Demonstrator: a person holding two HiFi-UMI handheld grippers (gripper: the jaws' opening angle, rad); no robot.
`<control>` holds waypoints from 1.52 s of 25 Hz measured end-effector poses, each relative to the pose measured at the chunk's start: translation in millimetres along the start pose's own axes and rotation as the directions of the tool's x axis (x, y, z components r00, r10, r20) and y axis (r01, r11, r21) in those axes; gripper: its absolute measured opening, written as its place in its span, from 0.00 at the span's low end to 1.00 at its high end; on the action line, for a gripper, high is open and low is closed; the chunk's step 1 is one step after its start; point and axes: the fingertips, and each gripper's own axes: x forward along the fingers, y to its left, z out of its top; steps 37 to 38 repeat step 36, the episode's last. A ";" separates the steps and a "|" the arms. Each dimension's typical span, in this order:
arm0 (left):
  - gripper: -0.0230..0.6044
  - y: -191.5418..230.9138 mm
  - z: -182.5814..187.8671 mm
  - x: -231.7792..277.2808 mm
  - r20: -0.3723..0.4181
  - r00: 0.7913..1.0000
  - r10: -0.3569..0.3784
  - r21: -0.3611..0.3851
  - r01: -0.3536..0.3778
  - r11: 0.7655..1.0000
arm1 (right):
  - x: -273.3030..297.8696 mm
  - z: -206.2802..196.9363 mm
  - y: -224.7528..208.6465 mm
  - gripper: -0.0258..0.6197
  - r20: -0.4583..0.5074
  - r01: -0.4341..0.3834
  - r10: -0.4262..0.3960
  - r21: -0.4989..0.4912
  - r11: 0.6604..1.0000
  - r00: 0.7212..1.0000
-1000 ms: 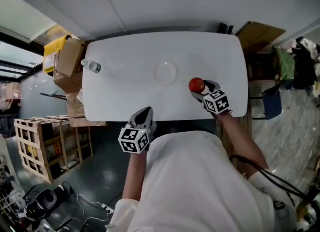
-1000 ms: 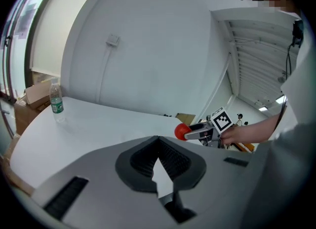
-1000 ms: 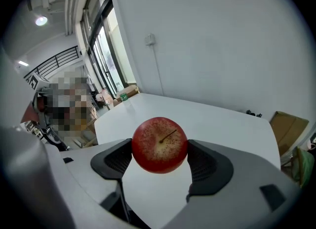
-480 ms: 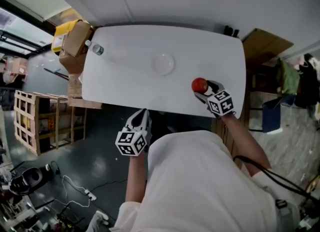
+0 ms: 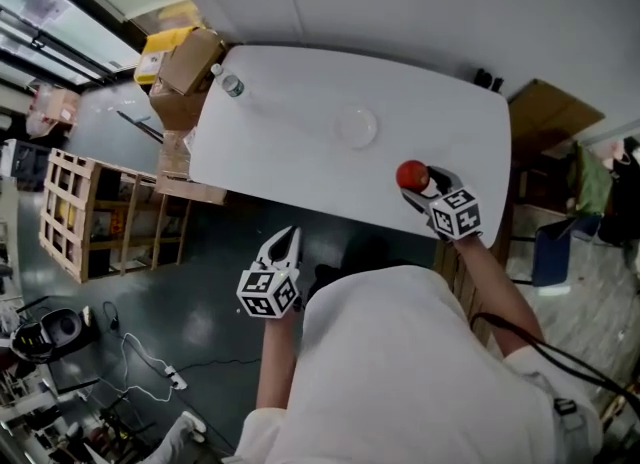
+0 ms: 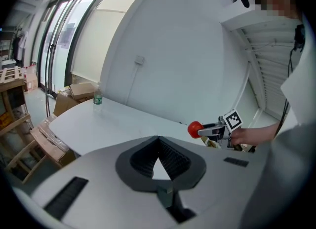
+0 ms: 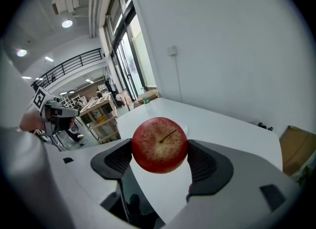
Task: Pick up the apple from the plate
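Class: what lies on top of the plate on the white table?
Nothing visible: the plate sits bare. The apple is clamped in the right gripper, off to one side.

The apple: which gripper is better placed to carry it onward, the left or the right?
Right. The right gripper is shut on the apple, held above the table. The left gripper is shut, empty, off the table's near edge.

Red, speckled apple [image 7: 159,145], stem toward the camera, gripped at both sides in the right gripper's [image 5: 416,178] jaws above the white counter [image 5: 290,147], at 4 o'clock from the pale round plate [image 5: 357,127].
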 end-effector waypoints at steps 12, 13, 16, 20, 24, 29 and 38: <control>0.04 50.4 -25.7 -46.3 -0.031 0.999 -0.026 -0.021 0.026 0.999 | 1.5 10.4 55.2 0.58 0.046 0.037 -0.039 0.032 0.999 0.998; 0.04 51.7 -27.5 -47.9 -0.029 0.999 -0.027 -0.023 0.027 0.999 | 0.4 10.9 55.5 0.58 0.045 0.044 -0.045 0.025 0.999 0.998; 0.04 56.3 -29.4 -57.0 -0.024 0.999 -0.026 -0.024 0.026 0.999 | -2.3 10.7 57.2 0.58 0.046 0.060 -0.061 0.033 0.998 0.997; 0.04 67.0 -33.5 -66.2 -0.013 1.000 -0.016 -0.036 0.016 0.999 | -2.9 13.8 64.8 0.58 0.054 0.062 -0.064 0.028 0.998 0.997; 0.04 71.2 -37.1 -70.3 -0.004 1.000 -0.010 -0.036 0.010 0.999 | -2.2 20.1 73.8 0.58 0.070 0.056 -0.056 0.011 0.998 0.996; 0.04 72.1 -30.7 -72.5 0.020 1.000 -0.015 -0.026 0.016 1.000 | -1.5 28.6 81.2 0.58 0.086 0.053 -0.052 -0.013 0.998 0.995; 0.04 65.4 -31.9 -72.4 0.023 0.999 -0.035 -0.014 0.035 0.999 | -8.2 33.4 82.1 0.58 0.112 0.066 -0.065 -0.007 0.998 0.992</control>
